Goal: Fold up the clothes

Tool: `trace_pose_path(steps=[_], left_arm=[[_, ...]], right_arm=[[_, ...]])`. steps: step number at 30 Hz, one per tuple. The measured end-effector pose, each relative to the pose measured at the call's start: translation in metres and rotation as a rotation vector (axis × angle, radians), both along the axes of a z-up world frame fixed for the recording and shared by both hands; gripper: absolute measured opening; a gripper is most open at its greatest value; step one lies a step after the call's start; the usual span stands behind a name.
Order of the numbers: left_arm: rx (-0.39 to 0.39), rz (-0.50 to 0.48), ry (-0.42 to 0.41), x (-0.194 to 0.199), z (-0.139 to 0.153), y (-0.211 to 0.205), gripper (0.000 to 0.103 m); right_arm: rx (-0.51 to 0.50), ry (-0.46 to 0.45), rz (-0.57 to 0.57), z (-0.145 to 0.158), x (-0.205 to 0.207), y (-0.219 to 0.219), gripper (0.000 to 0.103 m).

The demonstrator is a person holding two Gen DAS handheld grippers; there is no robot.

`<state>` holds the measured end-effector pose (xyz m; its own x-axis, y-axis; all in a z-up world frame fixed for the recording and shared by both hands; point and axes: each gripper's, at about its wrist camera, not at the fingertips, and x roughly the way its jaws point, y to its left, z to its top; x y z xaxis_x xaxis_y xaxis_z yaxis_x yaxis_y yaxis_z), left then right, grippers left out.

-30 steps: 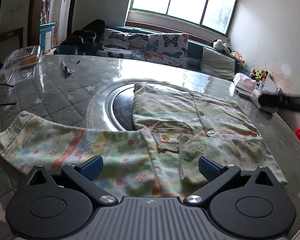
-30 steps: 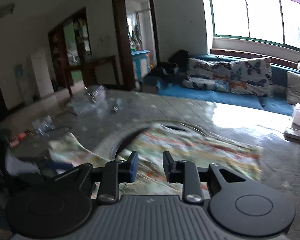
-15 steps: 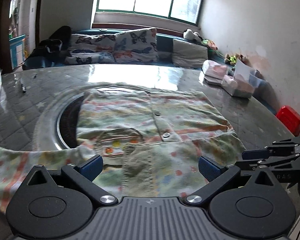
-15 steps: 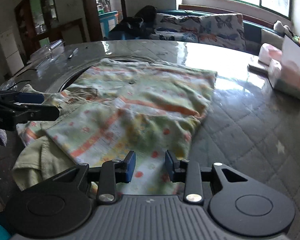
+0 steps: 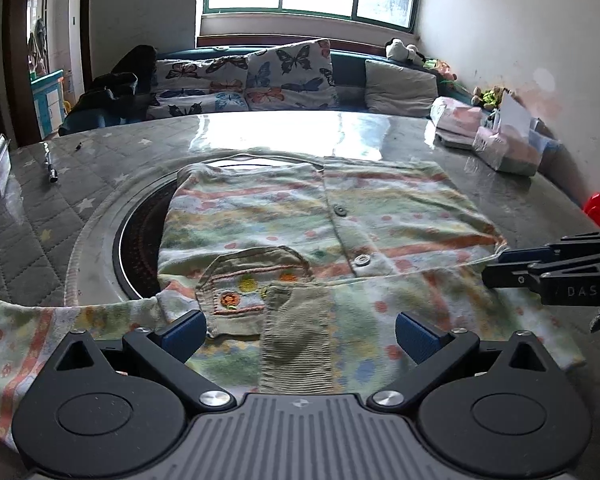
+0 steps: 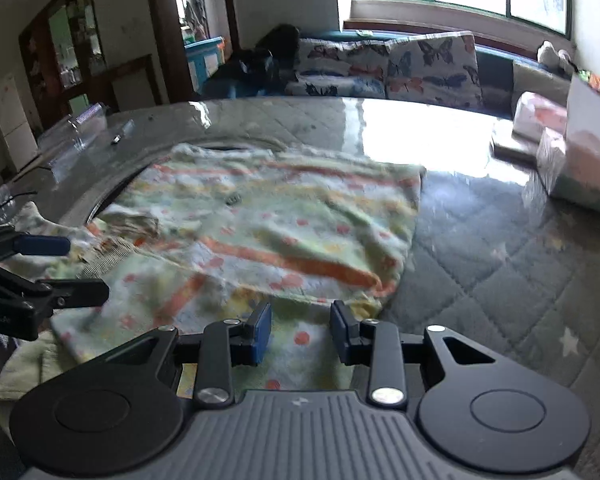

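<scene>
Pastel-printed knit, striped and dotted in orange, green and yellow, lay spread on the quilted table (image 5: 40, 216) just ahead of both grippers — a small buttoned cardigan (image 5: 320, 216), front up, collar end nearest the left gripper (image 5: 298, 330). That gripper hung over the neckline with its blue pads spread wide and nothing between them; a ribbed cuff (image 5: 296, 344) lay directly below the gap, folded in over the chest, and a sleeve trailed off past its left finger toward the table's near edge. The right gripper (image 6: 300, 330) sat low over the garment's near right corner, its jaws parted only narrowly and the fabric beneath them rather than pinched — probably lined up that way to take the edge of the cloth. Each gripper showed at the side of the other's view, so the two flanked the cardigan's near end, seemingly placed for a two-handed fold away from the person.
</scene>
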<state>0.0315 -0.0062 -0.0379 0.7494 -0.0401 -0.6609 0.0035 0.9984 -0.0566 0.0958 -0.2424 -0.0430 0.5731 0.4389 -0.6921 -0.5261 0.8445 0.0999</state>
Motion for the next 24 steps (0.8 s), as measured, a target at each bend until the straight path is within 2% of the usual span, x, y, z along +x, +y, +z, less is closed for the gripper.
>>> trace_pose_path(steps=[5,8,15,24], left_arm=[[0.039,0.001,0.015,0.002,-0.009,0.000,0.102],[0.050,0.000,0.013,0.000,-0.010,0.001,0.102],[0.027,0.033,-0.008,-0.012,-0.001,0.015,0.102],[0.045,0.062,0.002,-0.028,-0.004,0.027,0.102]], right_arm=[[-0.006,-0.022,0.010,0.008,-0.007,0.003,0.034],[-0.006,-0.035,0.049,0.013,-0.016,0.010,0.039],[0.000,-0.063,0.141,0.022,-0.036,0.033,0.040],[-0.029,-0.072,0.244,0.010,-0.050,0.073,0.042]])
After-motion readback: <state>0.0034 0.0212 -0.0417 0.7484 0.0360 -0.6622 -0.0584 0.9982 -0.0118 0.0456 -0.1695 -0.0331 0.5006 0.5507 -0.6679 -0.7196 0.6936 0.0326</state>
